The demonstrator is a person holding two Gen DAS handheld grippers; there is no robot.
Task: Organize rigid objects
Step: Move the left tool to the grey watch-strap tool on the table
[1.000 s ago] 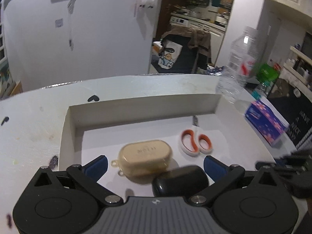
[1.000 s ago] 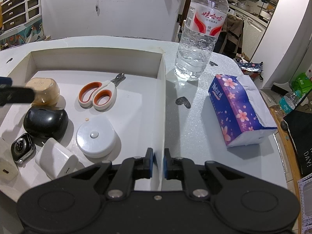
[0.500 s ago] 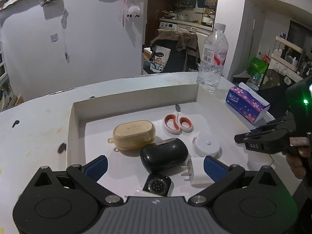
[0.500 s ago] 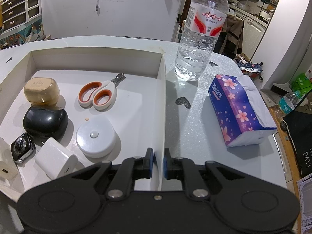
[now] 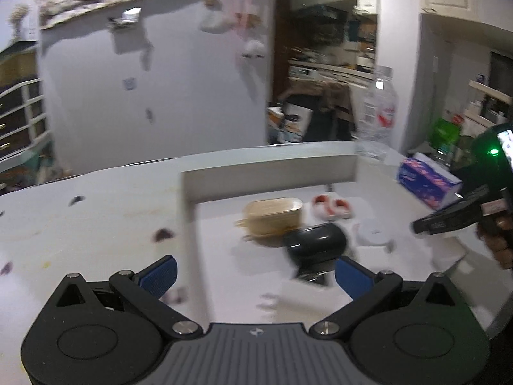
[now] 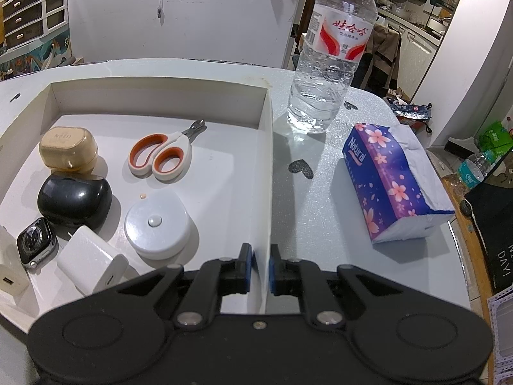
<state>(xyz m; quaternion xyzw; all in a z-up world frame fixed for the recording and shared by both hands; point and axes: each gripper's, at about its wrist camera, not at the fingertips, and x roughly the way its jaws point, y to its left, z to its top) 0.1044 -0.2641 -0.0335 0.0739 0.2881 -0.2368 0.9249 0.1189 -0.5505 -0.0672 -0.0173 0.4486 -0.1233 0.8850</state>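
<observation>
A shallow white tray [image 6: 267, 160] holds a tan case [image 6: 68, 148], a black case [image 6: 74, 199], orange-handled clippers [image 6: 160, 157], a round white device [image 6: 157, 224], a white charger [image 6: 93, 260] and a watch [image 6: 35, 242]. My right gripper [image 6: 261, 268] is shut on the tray's right wall near its front corner. In the blurred left wrist view, my left gripper [image 5: 255, 274] stands open and empty over the tray's near left part [image 5: 269, 179]. The black case [image 5: 315, 243] lies just ahead of its right finger, with the tan case [image 5: 272, 215] behind it.
A water bottle [image 6: 330, 51] stands on the table behind the tray's right corner. A purple tissue pack [image 6: 394, 179] lies to the tray's right. A second white plug [image 6: 9, 280] sits at the tray's front left. A dark bag [image 6: 493, 224] is off the table's right edge.
My left gripper has drawn back and swung left, so the tray's contents now sit farther off and to the right in its view. The right gripper has kept still on the tray wall.
</observation>
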